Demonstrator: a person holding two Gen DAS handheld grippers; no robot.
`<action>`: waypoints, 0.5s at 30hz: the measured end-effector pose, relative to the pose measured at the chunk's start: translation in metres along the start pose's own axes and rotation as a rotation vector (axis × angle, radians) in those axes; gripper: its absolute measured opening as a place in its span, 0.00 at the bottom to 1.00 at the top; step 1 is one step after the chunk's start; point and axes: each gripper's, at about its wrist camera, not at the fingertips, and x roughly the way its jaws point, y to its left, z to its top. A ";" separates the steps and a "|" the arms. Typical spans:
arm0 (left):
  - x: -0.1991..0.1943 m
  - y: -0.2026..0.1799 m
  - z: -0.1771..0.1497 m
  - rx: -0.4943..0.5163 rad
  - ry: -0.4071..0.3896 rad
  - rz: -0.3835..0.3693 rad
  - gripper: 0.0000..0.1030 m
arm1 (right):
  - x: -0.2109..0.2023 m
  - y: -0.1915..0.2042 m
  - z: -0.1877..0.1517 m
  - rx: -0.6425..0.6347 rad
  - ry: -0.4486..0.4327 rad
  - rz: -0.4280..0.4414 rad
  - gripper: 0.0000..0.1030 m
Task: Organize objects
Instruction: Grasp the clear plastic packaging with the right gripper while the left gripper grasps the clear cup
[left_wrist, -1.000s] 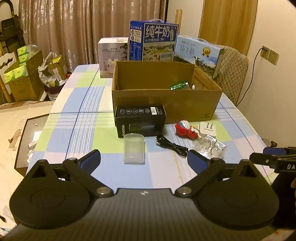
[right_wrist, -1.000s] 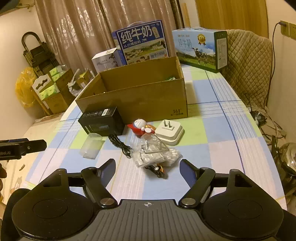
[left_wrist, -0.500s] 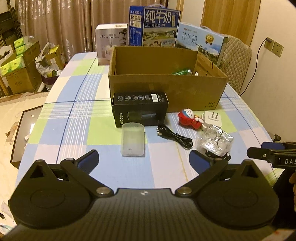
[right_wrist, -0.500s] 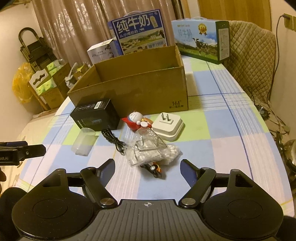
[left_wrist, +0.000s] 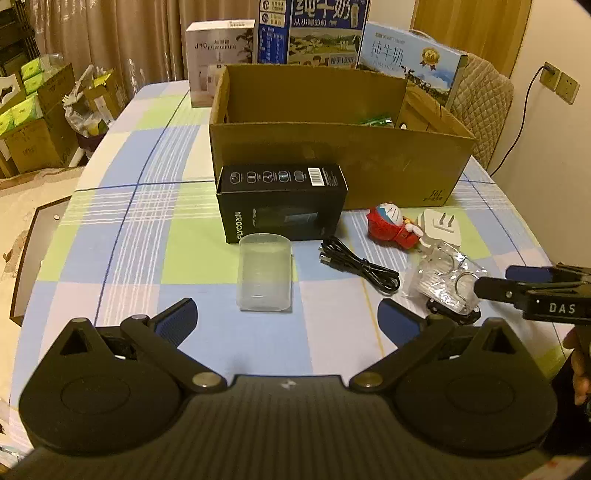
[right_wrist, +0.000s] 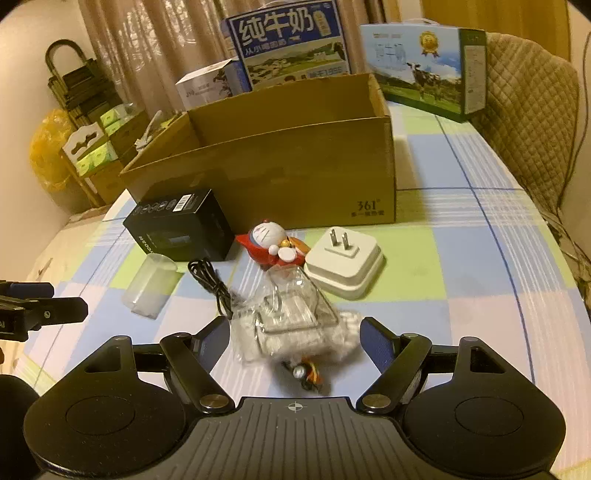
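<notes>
An open cardboard box (left_wrist: 332, 173) (right_wrist: 295, 177) stands mid-table. In front of it lie a black FLYCO box (left_wrist: 282, 205) (right_wrist: 181, 229), a clear plastic cup (left_wrist: 265, 277) (right_wrist: 149, 286) on its side, a black cable (left_wrist: 358, 264) (right_wrist: 212, 284), a red Doraemon toy (left_wrist: 391, 225) (right_wrist: 273, 245), a white plug adapter (left_wrist: 441, 229) (right_wrist: 345, 258) and a clear plastic bag (left_wrist: 443, 284) (right_wrist: 291, 321) over a small toy car (right_wrist: 306, 373). My left gripper (left_wrist: 286, 321) is open, just short of the cup. My right gripper (right_wrist: 295, 338) is open, its fingers either side of the bag.
Milk cartons (left_wrist: 317, 33) (left_wrist: 410, 61) and a white box (left_wrist: 218, 55) stand behind the cardboard box. A padded chair (right_wrist: 528, 122) is at the right. Boxes and bags (left_wrist: 33, 110) sit on the floor at the left. The checked tablecloth (left_wrist: 147, 229) covers the table.
Both grippers have moved forward and lower towards the objects. The cup is nearer the left gripper; the bag now lies between the right gripper's fingers.
</notes>
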 end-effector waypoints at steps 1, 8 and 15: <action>0.002 0.000 0.001 0.001 0.004 0.000 0.99 | 0.004 -0.001 0.001 -0.014 0.000 0.004 0.73; 0.017 -0.003 0.005 0.001 0.025 -0.004 0.99 | 0.028 -0.005 0.002 -0.052 0.037 0.038 0.73; 0.027 -0.005 0.007 0.006 0.036 -0.012 0.99 | 0.031 -0.008 0.001 -0.042 0.030 0.060 0.72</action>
